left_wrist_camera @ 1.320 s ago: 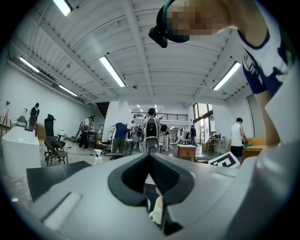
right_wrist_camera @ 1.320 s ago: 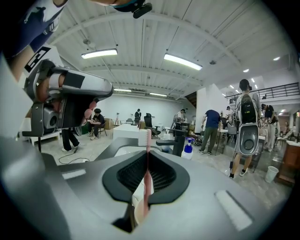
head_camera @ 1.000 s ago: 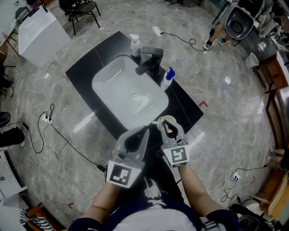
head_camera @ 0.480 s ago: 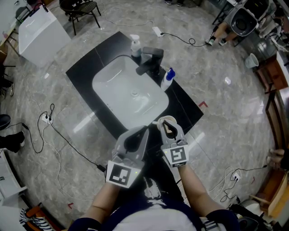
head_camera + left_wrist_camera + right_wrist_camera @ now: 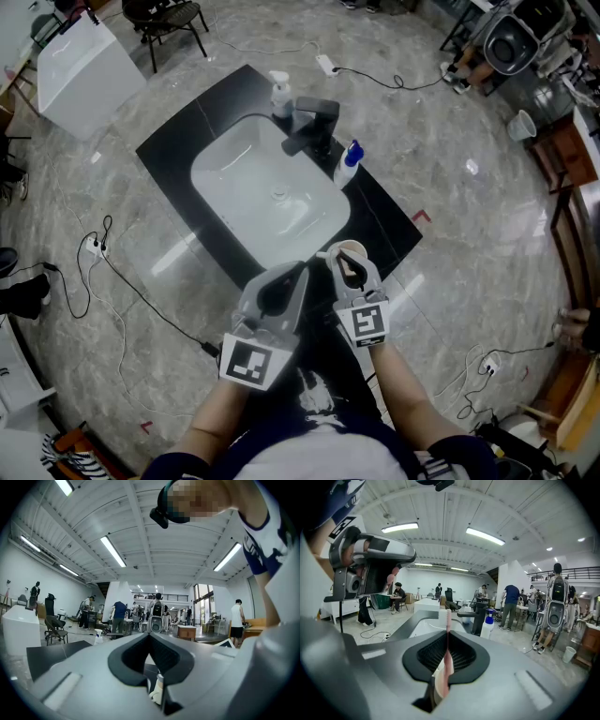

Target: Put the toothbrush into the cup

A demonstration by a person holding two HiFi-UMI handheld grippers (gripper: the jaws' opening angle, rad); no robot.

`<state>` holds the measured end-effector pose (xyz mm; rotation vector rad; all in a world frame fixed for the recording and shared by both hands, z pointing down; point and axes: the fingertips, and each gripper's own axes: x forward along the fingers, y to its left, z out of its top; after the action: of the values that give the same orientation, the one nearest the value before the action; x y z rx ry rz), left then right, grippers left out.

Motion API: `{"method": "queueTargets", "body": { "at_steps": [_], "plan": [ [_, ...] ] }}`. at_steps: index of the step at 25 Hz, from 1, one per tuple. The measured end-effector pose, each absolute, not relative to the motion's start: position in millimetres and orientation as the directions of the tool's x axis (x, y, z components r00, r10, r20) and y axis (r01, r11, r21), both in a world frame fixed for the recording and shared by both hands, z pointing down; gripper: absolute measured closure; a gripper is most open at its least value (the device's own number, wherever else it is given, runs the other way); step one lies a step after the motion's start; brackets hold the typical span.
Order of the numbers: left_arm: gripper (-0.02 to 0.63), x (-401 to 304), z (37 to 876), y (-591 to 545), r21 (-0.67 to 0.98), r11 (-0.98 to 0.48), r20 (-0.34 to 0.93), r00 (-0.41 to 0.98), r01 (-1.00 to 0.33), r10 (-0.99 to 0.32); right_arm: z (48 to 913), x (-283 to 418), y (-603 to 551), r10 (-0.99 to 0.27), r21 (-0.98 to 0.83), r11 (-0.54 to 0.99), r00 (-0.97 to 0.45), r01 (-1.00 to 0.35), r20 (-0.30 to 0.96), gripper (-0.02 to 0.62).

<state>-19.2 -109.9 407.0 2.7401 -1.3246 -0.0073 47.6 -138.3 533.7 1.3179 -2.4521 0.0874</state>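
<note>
Right gripper view: right gripper (image 5: 446, 633) clamped on upright pink toothbrush (image 5: 448, 619). Left gripper (image 5: 149, 635) shut tight alongside. Cup (image 5: 353, 248) at near edge of black counter (image 5: 184, 134).

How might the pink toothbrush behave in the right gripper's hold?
Likely stiff and light: the toothbrush stands straight, clamped in the right gripper. Its thin, smooth-looking handle might pivot or slip between the fingers if it bumps the cup.
</note>
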Motion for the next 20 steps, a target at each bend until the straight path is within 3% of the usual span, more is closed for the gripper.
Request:
{"method": "queueTargets", "body": {
  "at_steps": [20],
  "plan": [
    [0.606,-20.6,407.0,-114.8,0.099,-0.62,0.037,0.625,-0.778,-0.779,545.2,39.4,-134.9,-0.777,0.195,0.594,-0.495,-0.78,0.388,0.583]
  ]
}}
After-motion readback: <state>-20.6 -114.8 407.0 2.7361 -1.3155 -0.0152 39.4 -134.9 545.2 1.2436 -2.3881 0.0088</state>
